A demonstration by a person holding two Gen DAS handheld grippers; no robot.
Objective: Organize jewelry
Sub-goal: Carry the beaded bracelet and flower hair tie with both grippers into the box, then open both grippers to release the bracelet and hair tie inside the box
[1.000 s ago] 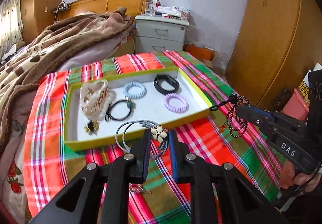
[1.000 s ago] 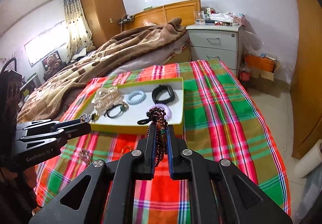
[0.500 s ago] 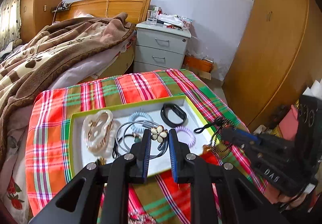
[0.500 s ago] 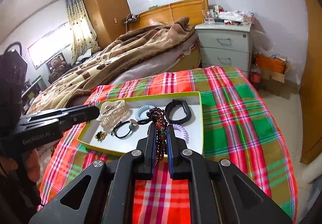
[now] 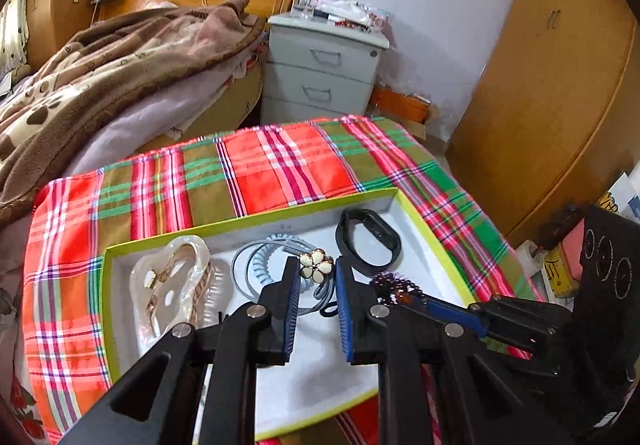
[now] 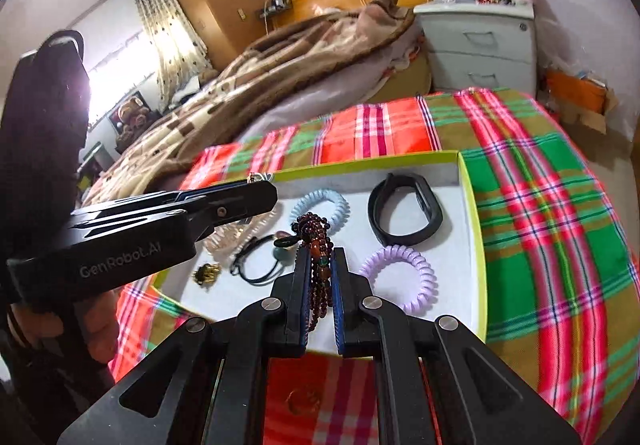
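Observation:
A white tray with a lime rim [image 5: 436, 237] [image 6: 474, 229] lies on the plaid cloth. My left gripper [image 5: 317, 273] is shut on a grey hair tie with a cream flower [image 5: 316, 264] and holds it over the tray's middle. My right gripper [image 6: 319, 257] is shut on a dark beaded bracelet [image 6: 316, 241] above the tray's near part; it also shows in the left wrist view [image 5: 394, 285]. In the tray lie a pearly hair claw [image 5: 172, 281], a blue coil tie [image 6: 320, 205], a black band [image 6: 404, 215], a purple coil tie [image 6: 400, 281], a black hair tie [image 6: 260, 269] and a small gold piece [image 6: 206, 272].
The plaid cloth [image 6: 540, 205] covers the table. A bed with a brown blanket [image 5: 100, 73] lies to the left and behind. A grey nightstand [image 5: 320, 69] stands at the back wall. Wooden wardrobes [image 5: 552, 85] stand on the right.
Both grippers have moved forward over the tray with their loads. The flower tie and the beaded bracelet now hang above the tray's white floor instead of over the cloth in front.

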